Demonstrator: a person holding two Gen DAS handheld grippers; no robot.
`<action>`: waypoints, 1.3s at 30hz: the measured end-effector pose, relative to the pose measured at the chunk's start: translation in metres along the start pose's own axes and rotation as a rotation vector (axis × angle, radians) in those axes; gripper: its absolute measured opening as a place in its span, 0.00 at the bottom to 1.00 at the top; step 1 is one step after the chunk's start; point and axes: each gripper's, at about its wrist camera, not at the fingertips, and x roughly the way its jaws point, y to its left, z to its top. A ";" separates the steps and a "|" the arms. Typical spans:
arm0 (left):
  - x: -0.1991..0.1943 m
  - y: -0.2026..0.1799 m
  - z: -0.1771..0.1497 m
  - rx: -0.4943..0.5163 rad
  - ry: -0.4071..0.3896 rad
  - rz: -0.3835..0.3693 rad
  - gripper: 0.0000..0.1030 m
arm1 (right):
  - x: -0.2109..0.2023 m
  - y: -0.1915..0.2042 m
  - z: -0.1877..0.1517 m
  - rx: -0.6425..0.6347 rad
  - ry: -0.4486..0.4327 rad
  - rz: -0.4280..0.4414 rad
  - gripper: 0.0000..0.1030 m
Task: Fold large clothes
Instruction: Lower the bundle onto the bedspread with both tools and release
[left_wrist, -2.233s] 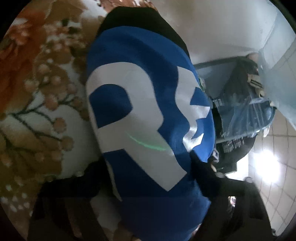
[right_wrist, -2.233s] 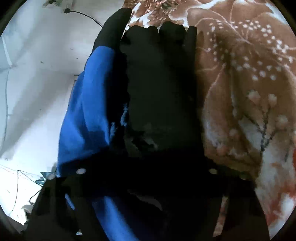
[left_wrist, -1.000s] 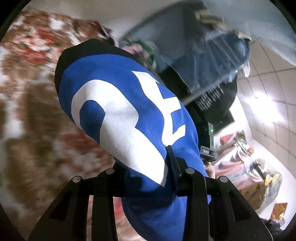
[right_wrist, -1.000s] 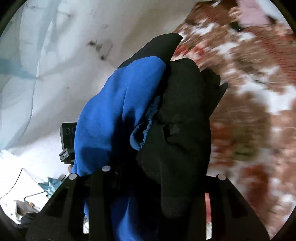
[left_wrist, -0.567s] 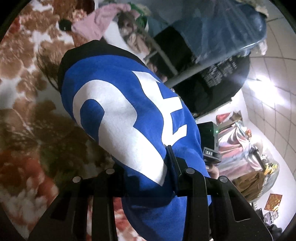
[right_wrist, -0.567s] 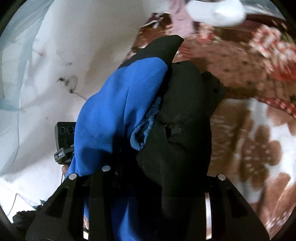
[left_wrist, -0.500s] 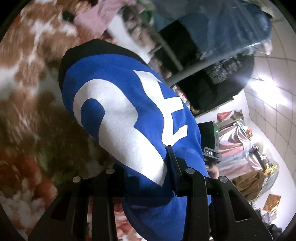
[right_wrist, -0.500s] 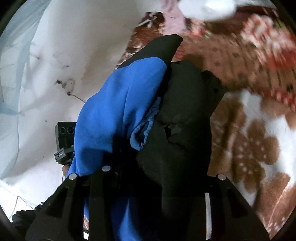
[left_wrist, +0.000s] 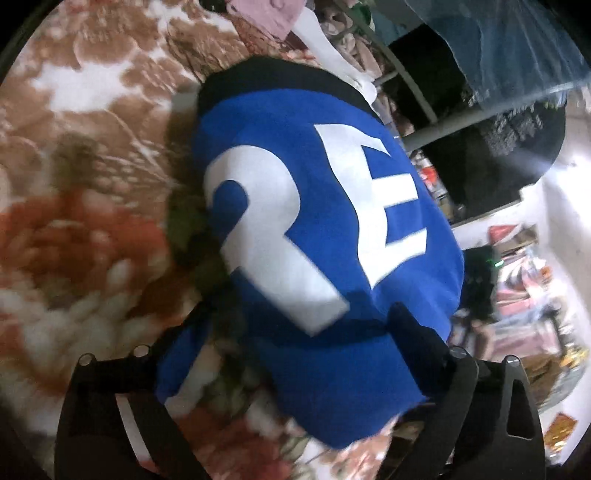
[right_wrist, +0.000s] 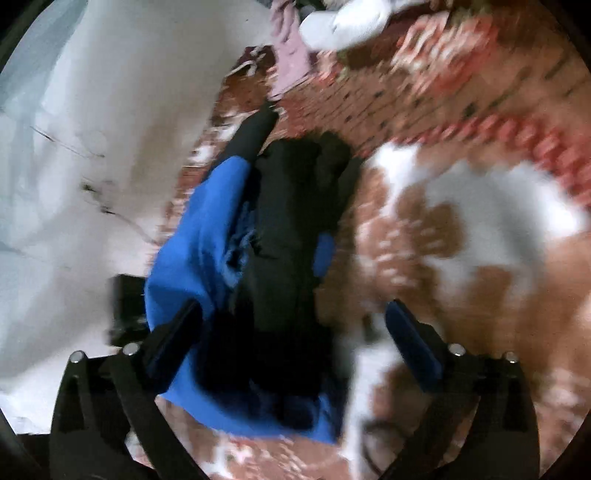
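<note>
The folded blue sweatshirt (left_wrist: 317, 236) with large white letters and black trim lies on the floral blanket (left_wrist: 74, 184). My left gripper (left_wrist: 295, 332) is open, its jaws spread to either side of the garment's near end. In the right wrist view the same bundle shows its blue side and black sleeves (right_wrist: 291, 236). My right gripper (right_wrist: 295, 325) is open too, wide around the near end, not pinching the cloth. Both views are blurred by motion.
A pink garment (left_wrist: 266, 14) and a white one (right_wrist: 343, 22) lie at the blanket's far end. A metal rack with dark clothes (left_wrist: 480, 110) stands to the right. A white wall (right_wrist: 92, 129) runs along the left of the bed.
Both grippers were shut on the sweatshirt and carrying it. Now both have opened, and the folded bundle has dropped onto the blanket between the jaws.
</note>
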 end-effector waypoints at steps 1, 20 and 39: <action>-0.010 -0.007 -0.003 0.047 -0.010 0.070 0.94 | -0.014 0.014 0.003 -0.046 -0.034 -0.063 0.96; 0.020 -0.080 -0.018 0.320 -0.119 0.433 0.96 | 0.101 0.130 -0.001 -0.371 -0.008 -0.632 0.94; -0.098 -0.136 -0.100 0.424 -0.360 0.561 0.95 | -0.031 0.171 -0.090 -0.387 -0.262 -0.616 0.95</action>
